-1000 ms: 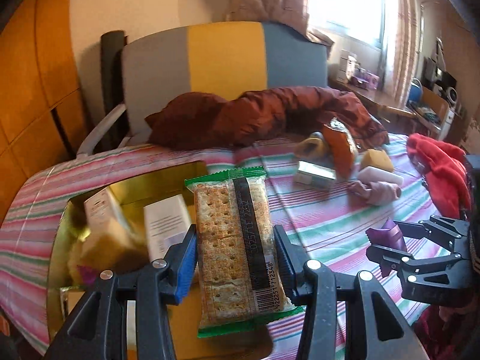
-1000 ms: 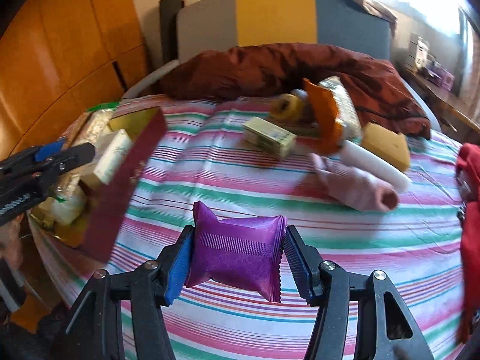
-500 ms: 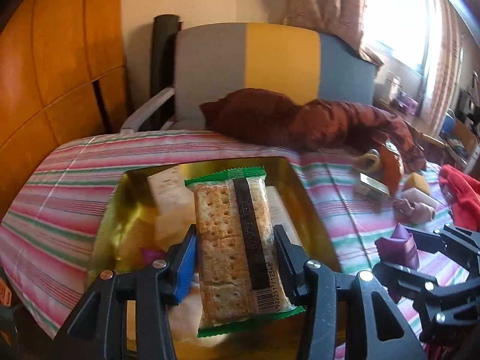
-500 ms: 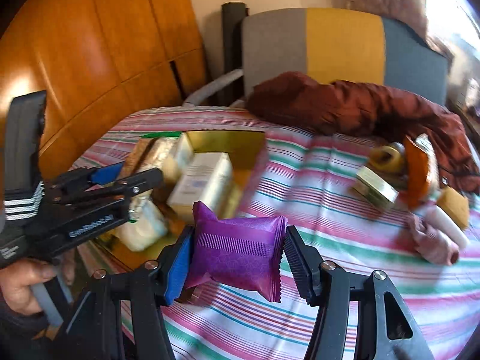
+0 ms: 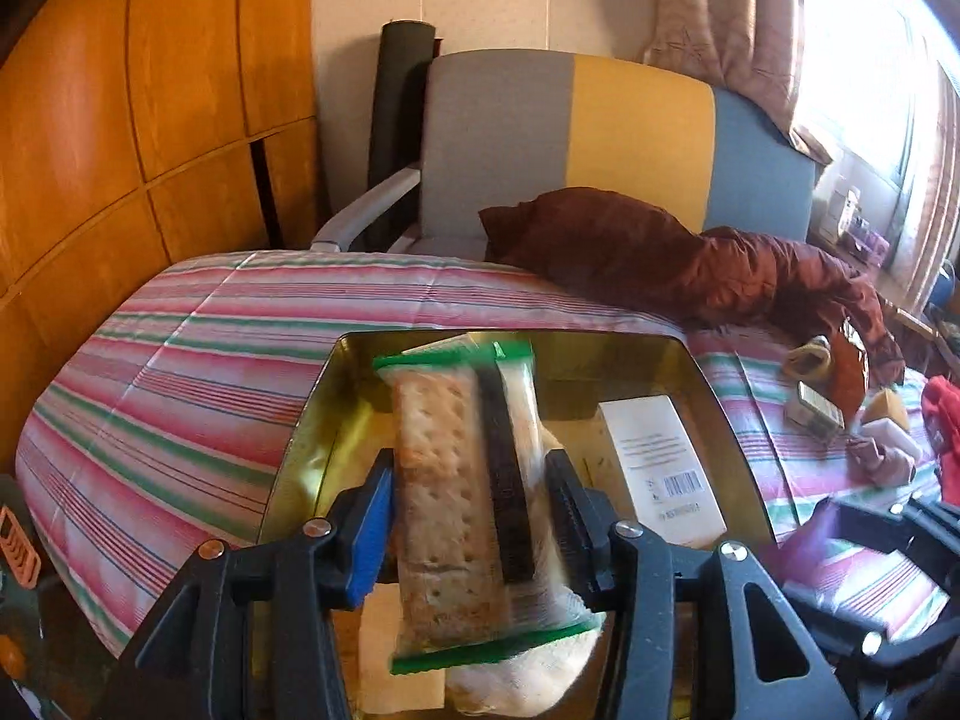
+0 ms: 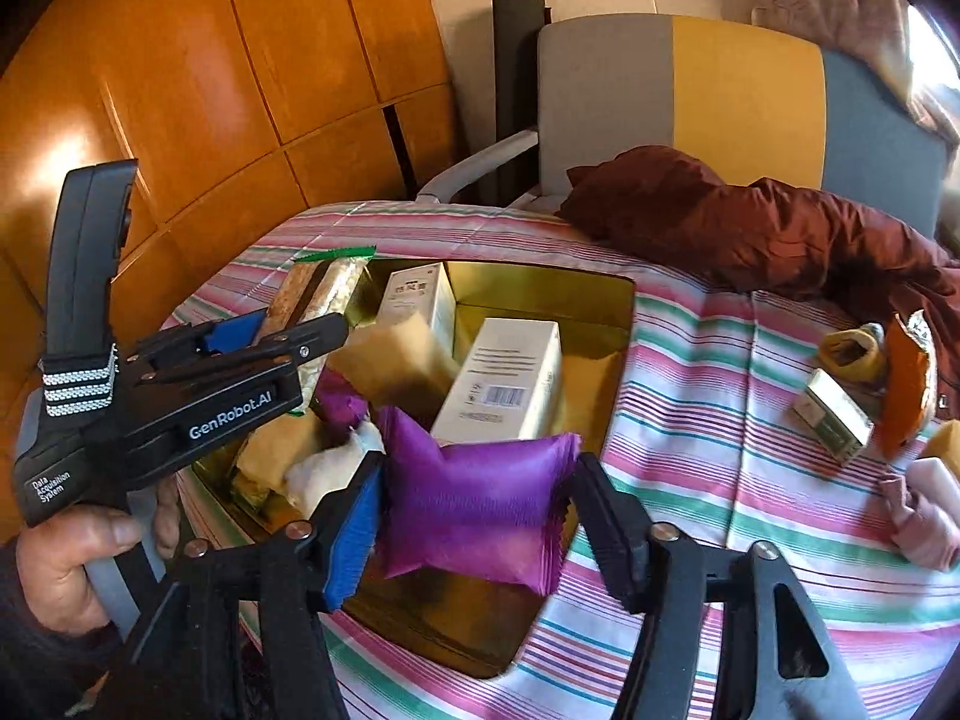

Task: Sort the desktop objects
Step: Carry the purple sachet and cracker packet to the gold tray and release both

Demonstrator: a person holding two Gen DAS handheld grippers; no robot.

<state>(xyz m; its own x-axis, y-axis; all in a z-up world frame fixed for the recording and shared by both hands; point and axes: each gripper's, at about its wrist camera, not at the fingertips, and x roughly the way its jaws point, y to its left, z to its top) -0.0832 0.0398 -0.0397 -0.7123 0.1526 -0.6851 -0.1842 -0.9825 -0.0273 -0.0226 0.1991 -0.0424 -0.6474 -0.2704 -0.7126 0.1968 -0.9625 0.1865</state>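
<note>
Left gripper [image 5: 471, 516] clamps a green-edged clear cracker packet [image 5: 462, 504] above the gold rectangular tin [image 5: 714, 396]; right gripper [image 6: 474, 516] clamps a puffy purple foil pouch [image 6: 474, 510] over the tin's near edge. Inside, further back, lies a white barcoded carton [image 6: 504, 384].

Beyond the grippers, a grey, yellow and blue chair [image 5: 600, 138] stood behind the striped tablecloth [image 5: 180, 372]. A maroon jacket [image 6: 750, 228] lay ahead to the right; orange wooden panels [image 6: 210, 60] rose leftward.
</note>
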